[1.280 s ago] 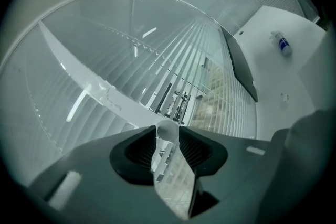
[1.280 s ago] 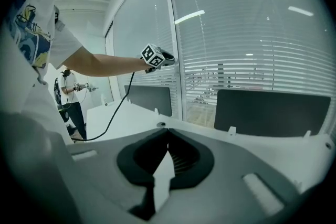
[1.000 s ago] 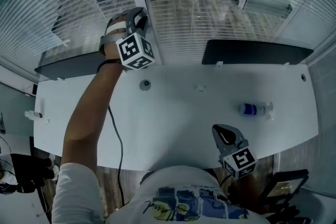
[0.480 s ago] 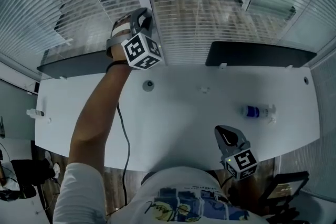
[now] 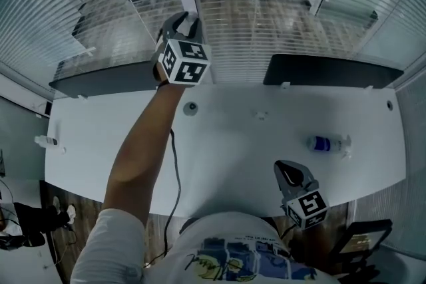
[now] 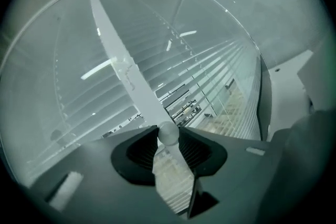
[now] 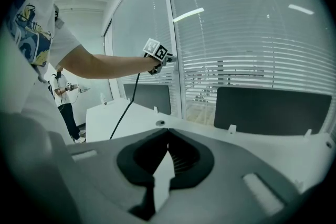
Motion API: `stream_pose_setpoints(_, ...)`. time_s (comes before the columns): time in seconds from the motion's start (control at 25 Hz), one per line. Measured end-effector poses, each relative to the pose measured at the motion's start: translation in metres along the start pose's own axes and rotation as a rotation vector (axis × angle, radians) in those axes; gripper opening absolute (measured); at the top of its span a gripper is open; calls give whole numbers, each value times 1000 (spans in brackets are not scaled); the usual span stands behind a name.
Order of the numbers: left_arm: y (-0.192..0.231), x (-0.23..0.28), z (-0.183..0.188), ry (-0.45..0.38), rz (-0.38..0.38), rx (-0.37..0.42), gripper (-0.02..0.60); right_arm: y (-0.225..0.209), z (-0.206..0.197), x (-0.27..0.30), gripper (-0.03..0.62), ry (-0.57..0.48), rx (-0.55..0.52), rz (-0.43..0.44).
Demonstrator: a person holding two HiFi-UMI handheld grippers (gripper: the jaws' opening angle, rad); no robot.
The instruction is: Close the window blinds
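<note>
The white horizontal-slat window blinds [image 5: 266,23] hang just beyond the fingers of the left gripper [image 5: 184,22]. Their slats are tilted open enough that the room outside shows between them, so I judge the closing as not yet done. In the left gripper view, the fingers of the left gripper [image 6: 168,132] are clamped on a pale round-ended rod [image 6: 168,135], which sits squarely between the ribbed pads. It is most likely the blinds' tilt wand, though the wide-angle view makes it hard to separate from the white window post [image 6: 123,65] running up behind it. The step in hand therefore looks like turning that rod to tilt the slats. The next move calls for keeping the clamp firm and rolling the wrist about the rod's own line until the slats lie flat against one another, without dragging the rod sideways off its hook. The right gripper [image 5: 287,171] is held low, well apart from the blinds, at the near edge of the white desk [image 5: 233,136]. In its own view the fingers of the right gripper [image 7: 168,132] are together with nothing between them. Beyond its fingers on the desk lies a small clear bottle with a blue label [image 5: 326,142]. Black flat panels [image 5: 333,68] stand along the desk's far edge below the blinds.
</note>
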State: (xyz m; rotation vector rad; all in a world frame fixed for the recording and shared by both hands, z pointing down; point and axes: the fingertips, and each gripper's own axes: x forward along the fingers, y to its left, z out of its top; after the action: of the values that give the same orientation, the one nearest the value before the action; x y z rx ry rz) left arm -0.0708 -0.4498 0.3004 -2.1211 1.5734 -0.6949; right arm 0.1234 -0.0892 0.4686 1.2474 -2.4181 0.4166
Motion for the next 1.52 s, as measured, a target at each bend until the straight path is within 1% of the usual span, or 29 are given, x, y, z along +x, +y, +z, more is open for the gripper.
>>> stream_pose_setpoints(0.08, 2, 0, -1, -4, 0, -75, 130, 0, 0, 0, 3, 1, 0, 0)
stream_pose_setpoints(0.28, 5, -1, -2, -14, -4, -322, 129, -1, -3, 0, 3, 5, 5, 0)
stream_pose_setpoints(0.44, 10, -1, -3, -29, -3, -493, 129, -1, -1, 0, 3, 3, 8, -2)
stream_pose_setpoints(0.64, 9, -2, -4, -48, -29, -691, 129, -4, -3, -2, 3, 3, 12, -5)
stream_pose_setpoints(0.76, 11, -2, -6, -66, -47, -829, 129, -4, -3, -2, 3, 1, 14, -6)
stream_pose_setpoints(0.84, 11, -1, -7, -74, -62, -896, 129, -5, -3, -2, 3, 1, 14, -7)
stream_pose_setpoints(0.88, 10, 0, -7, -73, -66, -904, 129, -5, -3, -2, 3, 0, 14, -8)
stream_pose_setpoints(0.92, 9, 0, -8, -70, -65, -890, 129, -5, -2, -2, 3, 0, 13, -7)
stream_pose_setpoints(1.12, 11, 2, -8, -63, -53, -742, 137, -6, -2, -2, 3, -1, 14, -13)
stream_pose_setpoints(1.2, 10, 3, -9, -51, -51, -663, 138, -7, -3, -3, 3, -2, 16, -17)
stream_pose_setpoints(1.24, 9, 4, -8, -44, -45, -610, 145, -8, -4, -3, 3, -2, 16, -19)
stream_pose_setpoints(1.28, 10, 3, -7, -39, -35, -545, 160, -9, -4, -3, 3, -3, 17, -20)
stream_pose_setpoints(1.36, 9, 1, -3, -37, -14, -386, 170, -10, -4, -4, 3, -5, 18, -21)
stream_pose_setpoints(1.52, -3, -3, 5, -37, -7, -18, 175, -10, -6, -4, 3, -10, 21, -21)
